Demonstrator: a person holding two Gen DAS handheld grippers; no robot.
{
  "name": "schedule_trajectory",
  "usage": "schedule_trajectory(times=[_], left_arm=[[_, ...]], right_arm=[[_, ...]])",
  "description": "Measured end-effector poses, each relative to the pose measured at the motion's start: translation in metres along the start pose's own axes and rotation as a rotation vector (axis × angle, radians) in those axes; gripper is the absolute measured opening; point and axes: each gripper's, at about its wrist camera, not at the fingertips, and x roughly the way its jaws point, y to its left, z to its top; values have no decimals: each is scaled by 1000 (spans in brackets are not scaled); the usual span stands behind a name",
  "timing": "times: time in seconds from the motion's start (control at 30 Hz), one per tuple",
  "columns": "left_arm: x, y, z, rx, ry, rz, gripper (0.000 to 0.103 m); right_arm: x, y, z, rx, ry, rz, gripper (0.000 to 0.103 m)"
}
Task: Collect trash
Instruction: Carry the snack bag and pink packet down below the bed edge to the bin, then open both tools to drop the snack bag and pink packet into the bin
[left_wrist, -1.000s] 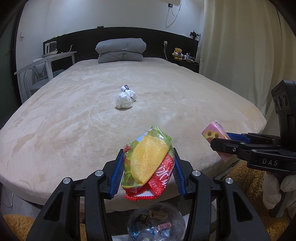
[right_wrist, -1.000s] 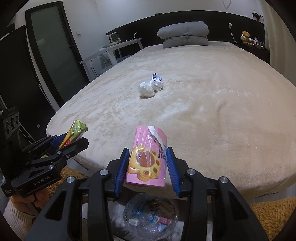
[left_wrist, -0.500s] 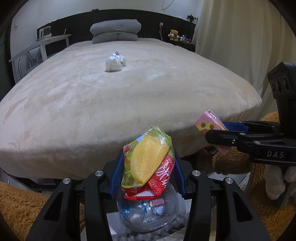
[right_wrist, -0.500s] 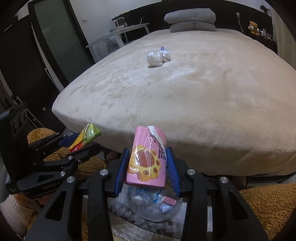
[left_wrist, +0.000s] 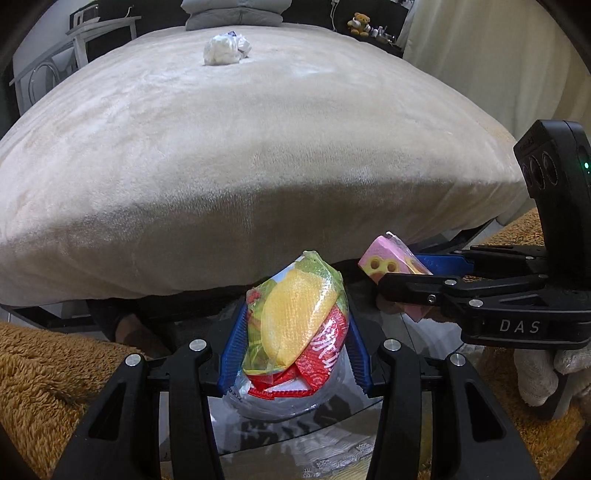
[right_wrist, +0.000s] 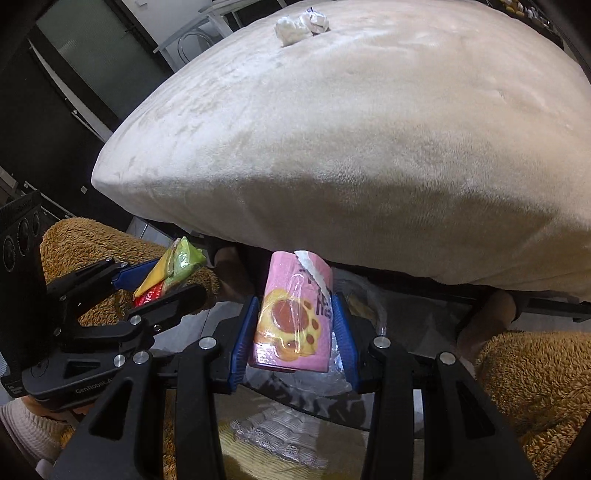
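Note:
My left gripper (left_wrist: 293, 332) is shut on a crumpled snack wrapper (left_wrist: 295, 325) printed in yellow, green and red. My right gripper (right_wrist: 293, 328) is shut on a pink packet with a paw print (right_wrist: 293, 317). Both hang low at the foot of the bed, over a clear plastic bag of trash (left_wrist: 288, 398) that is mostly hidden behind the held items. From the left wrist view the right gripper (left_wrist: 402, 269) shows at the right with the pink packet (left_wrist: 388, 258). Far up the bed lie white crumpled paper wads (left_wrist: 225, 50), also in the right wrist view (right_wrist: 301, 24).
A beige plush bed cover (left_wrist: 258, 147) fills most of both views, its front edge overhanging a dark frame. Brown shaggy rug (left_wrist: 37, 369) lies on both sides. A glass-topped surface (right_wrist: 295, 417) sits under the bag. Grey pillows (left_wrist: 232, 13) and a white desk (left_wrist: 92, 33) stand far off.
Both grippers have sunk and tipped downward, keeping their wrappers. The bed edge has risen in view, and the clear trash bag now sits right under the held items.

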Motion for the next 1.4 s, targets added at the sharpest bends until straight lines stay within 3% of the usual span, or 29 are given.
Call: schedule_trajectory(times=[0.3, 0.7, 1.17, 1.2, 1.27, 1.4], left_arm=[[46, 23, -3, -112, 195, -34, 47], [82, 30, -10, -147, 337, -21, 47], [93, 29, -17, -159, 384, -21, 48], [95, 29, -17, -161, 393, -20, 50], [96, 32, -17, -171, 389, -4, 65], [89, 40, -16, -190, 365, 18, 68]], right_arm=[[31, -21, 4, 111, 123, 3, 42], [57, -24, 5, 180, 243, 0, 42], [69, -26, 7, 221, 281, -13, 42], [69, -28, 7, 227, 279, -10, 43], [69, -31, 6, 239, 276, -11, 48], [66, -34, 6, 260, 266, -6, 52]])
